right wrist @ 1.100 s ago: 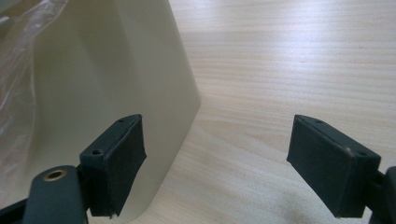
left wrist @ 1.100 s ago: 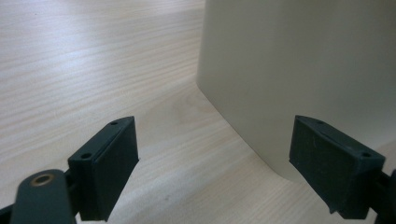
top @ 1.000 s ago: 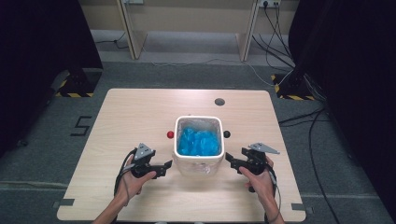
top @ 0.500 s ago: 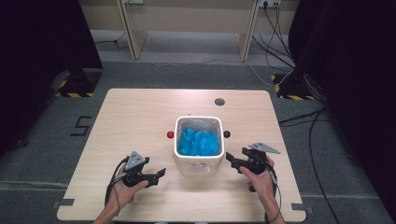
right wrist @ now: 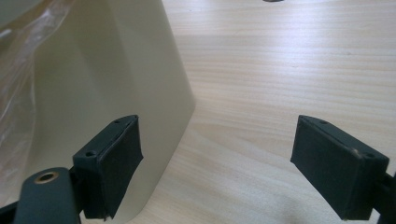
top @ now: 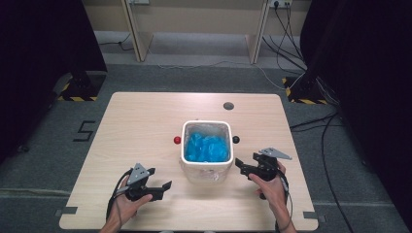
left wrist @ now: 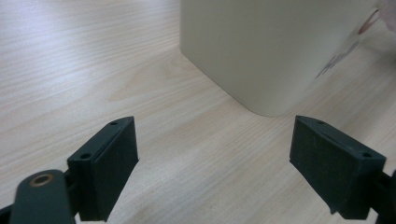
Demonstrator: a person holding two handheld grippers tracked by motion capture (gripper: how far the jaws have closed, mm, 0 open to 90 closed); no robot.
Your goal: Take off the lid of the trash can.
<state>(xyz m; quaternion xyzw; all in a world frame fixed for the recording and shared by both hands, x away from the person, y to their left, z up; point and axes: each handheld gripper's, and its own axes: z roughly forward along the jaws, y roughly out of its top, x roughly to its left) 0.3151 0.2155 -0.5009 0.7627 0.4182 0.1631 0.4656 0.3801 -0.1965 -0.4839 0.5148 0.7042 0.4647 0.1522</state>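
- High view: a white bin [top: 206, 167] lined with a blue bag [top: 208, 147] is standing at the centre of the wooden worktop [top: 141, 131]. A red ball [top: 177, 140] is lying at the bin's 9 o'clock, just beside its wall, and a black ball [top: 236, 139] is sitting at its 3 o'clock. A dark round hole [top: 228, 105] is showing at about 1 o'clock from the bin, near the far edge. The left gripper [top: 163, 187] is hovering at the bin's 8 o'clock, apart from it, with its jaws spread. The right gripper [top: 239, 164] is sitting at the bin's 4 o'clock, close beside the wall, jaws pointing toward it.
- Left gripper view: the two black jaws are standing wide apart with nothing between them but bare worktop. The bin's rounded corner [left wrist: 261, 51] is rising at 12 to 1 o'clock, clear of both jaws. Some clear plastic with red print [left wrist: 359, 42] is hanging at 2 o'clock.
- Right gripper view: the jaws are also gaping wide, holding nothing. The bin's wall [right wrist: 116, 74] is filling 10 to 11 o'clock, overlapped by the left-hand jaw; whether they are touching cannot be told. Clear plastic film [right wrist: 18, 93] is draping at 9 o'clock.
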